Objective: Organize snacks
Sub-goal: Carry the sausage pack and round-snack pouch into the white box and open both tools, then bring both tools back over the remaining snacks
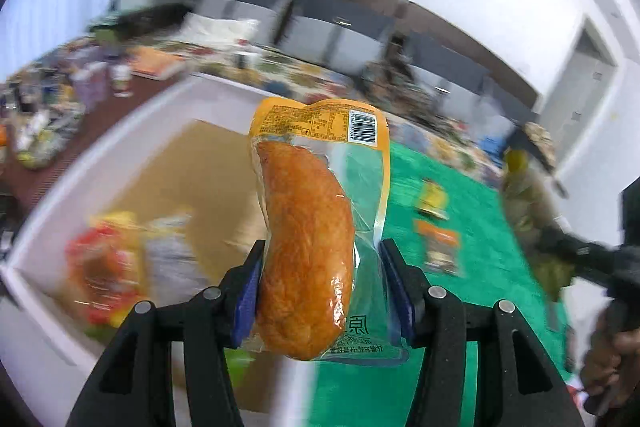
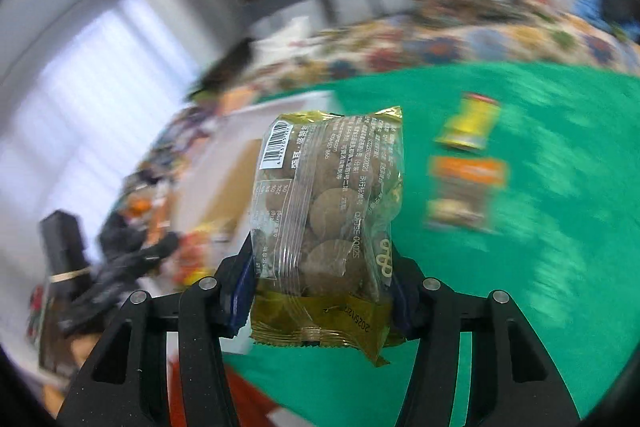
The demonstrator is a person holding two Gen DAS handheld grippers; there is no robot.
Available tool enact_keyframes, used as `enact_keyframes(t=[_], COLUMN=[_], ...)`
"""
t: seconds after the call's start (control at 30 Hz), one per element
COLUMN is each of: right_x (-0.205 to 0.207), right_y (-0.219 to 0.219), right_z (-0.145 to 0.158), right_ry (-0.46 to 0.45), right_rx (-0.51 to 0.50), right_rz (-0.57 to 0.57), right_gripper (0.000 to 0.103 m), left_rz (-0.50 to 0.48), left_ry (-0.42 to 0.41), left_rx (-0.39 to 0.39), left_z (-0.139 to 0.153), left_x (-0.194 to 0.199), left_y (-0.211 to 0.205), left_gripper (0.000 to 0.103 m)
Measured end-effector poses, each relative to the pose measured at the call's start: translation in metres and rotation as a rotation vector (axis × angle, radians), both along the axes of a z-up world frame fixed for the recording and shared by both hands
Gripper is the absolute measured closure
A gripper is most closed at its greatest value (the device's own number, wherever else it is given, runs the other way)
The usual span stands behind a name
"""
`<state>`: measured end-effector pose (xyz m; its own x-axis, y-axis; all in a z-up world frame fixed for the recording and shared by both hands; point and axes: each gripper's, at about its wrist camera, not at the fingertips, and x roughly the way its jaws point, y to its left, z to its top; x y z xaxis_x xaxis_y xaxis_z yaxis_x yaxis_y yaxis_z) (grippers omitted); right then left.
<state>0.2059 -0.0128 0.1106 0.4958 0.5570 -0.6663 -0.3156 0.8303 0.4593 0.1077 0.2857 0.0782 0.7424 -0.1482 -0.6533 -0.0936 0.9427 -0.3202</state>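
My left gripper [image 1: 320, 247] is shut on a clear-and-yellow vacuum pack with an orange-brown sausage-shaped piece of meat [image 1: 308, 247], held upright above the edge of a white box [image 1: 120, 123]. My right gripper [image 2: 320, 251] is shut on a gold-edged clear packet of round brown snacks [image 2: 328, 219], held over the green cloth [image 2: 540, 267]. Blurred snack packs lie inside the box: a red-and-yellow one [image 1: 104, 263] and a silvery one [image 1: 172, 255]. A yellow pack [image 2: 472, 123] and an orange pack [image 2: 464, 191] lie on the cloth.
The white box [image 2: 240, 131] has a cardboard-brown bottom and stands left of the green cloth [image 1: 460, 307]. Behind both is a patterned surface crowded with blurred items. A hand on the other gripper's handle shows at the right edge of the left wrist view [image 1: 608, 347].
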Motion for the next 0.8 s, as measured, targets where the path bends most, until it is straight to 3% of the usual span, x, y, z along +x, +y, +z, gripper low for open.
enact_keyframes(t=[0.1, 0.17, 0.23, 0.4, 0.5, 0.63, 0.8], right_x=[0.011, 0.017, 0.024, 0.033, 0.026, 0.018, 0.010], right_y=[0.073, 0.122, 0.163, 0.210, 0.191, 0.138, 0.040], right_z=[0.012, 0.013, 0.005, -0.023, -0.024, -0.042, -0.103], right_ry=[-0.020, -0.043, -0.037, 0.054, 0.026, -0.028, -0.049], right_rx=[0.016, 0.007, 0.014, -0.083, -0.073, -0.147, -0.381], right_rz=[0.120, 0.182, 0.216, 0.248, 0.233, 0.143, -0.016], right_gripper=[0.045, 0.044, 0.037, 0.033, 0.033, 0.032, 0.030], left_rz=[0.081, 0.146, 0.221, 0.301, 0.316, 0.300, 0.190], left_ry=[0.030, 0.072, 0.142, 0.225, 0.208, 0.154, 0.048], left_rx=[0.028, 0.072, 0.096, 0.022, 0.030, 0.016, -0.019], left_z=[-0.010, -0.024, -0.045, -0.084, -0.086, -0.068, -0.034], left_x=[-0.005, -0.006, -0.005, -0.020, -0.029, -0.031, -0.024], left_y=[0.041, 0.063, 0.083, 0.111, 0.109, 0.083, 0.029], left_gripper=[0.047, 0.039, 0.019, 0.017, 0.007, 0.007, 0.004])
